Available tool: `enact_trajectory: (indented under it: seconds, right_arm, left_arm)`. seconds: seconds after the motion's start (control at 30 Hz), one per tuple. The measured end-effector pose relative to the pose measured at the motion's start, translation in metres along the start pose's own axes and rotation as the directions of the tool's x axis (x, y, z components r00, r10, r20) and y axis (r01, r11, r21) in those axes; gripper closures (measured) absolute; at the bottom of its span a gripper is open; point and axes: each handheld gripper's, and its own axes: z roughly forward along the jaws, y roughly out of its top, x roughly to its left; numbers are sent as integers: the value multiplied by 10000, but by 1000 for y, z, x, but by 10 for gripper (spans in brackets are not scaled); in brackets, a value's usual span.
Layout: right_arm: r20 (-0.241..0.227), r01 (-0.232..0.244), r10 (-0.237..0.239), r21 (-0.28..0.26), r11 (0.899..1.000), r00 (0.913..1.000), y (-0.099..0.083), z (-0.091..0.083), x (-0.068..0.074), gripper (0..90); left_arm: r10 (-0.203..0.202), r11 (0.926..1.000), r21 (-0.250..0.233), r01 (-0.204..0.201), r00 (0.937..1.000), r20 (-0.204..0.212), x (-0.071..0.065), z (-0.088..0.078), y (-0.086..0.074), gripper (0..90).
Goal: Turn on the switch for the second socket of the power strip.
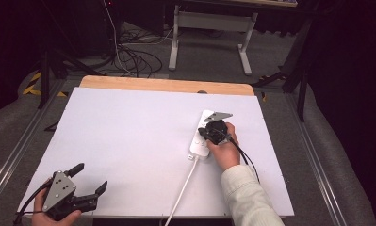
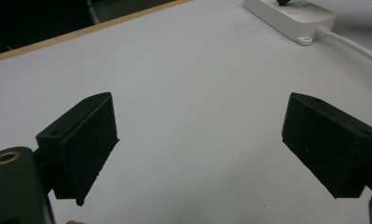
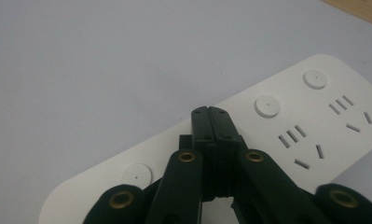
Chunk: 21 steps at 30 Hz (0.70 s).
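**Ana:** Power strip (image 1: 200, 136) — it lies on the right half of the white table (image 1: 129, 141), long axis running away from the person, white cord (image 1: 183, 190) trailing off the near edge. The right gripper (image 3: 210, 112) is over its middle with the jaws pressed flat together, nothing between them.

**Ben:** So it's being used as a single blunt tip. My guess is a poke at one of the round buttons (image 3: 267, 106).

**Ana:** That's how I read it too. In the right gripper view the closed tip sits between two buttons, just short of the farther one, beside the slotted sockets (image 3: 299, 144). I can't tell whether it touches the casing.

**Ben:** Then the thing to get right is centring. Come straight down on the button's middle — a slanted push would likely skid the strip across the smooth table.

**Ana:** And keep the jaws shut, so the tip stays narrow and clears the socket slots.

**Ben:** The left gripper (image 1: 89, 181)?

**Ana:** Resting at the near left corner, jaws spread wide and empty, well apart from the strip. It could brace the strip's near end if it slides.
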Motion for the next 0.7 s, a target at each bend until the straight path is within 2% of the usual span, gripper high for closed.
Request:
enact_trajectory:
  seconds: [0.17,0.3,0.47,0.6,0.7]
  right_arm:
    - [99,96,-97,71,9999,9999,0,0,1,900]
    - [-37,-93,93,53,9999,9999,0,0,0,900]
    - [329,140,-143,87,9999,9994,1,2,3,900]
    - [130,-115,114,59,9999,9999,0,2,1,900]
    - [189,124,-127,161,9998,9997,2,1,2,900]
  left_arm:
    - [-68,10000,9,68,10000,51,-1,1,0,106]
    - [-60,10000,-4,60,10000,36,-1,1,0,106]
    - [-44,10000,17,44,10000,37,-1,0,0,107]
    - [-84,10000,5,84,10000,35,0,0,0,106]
    - [-30,10000,28,30,10000,14,1,1,0,107]
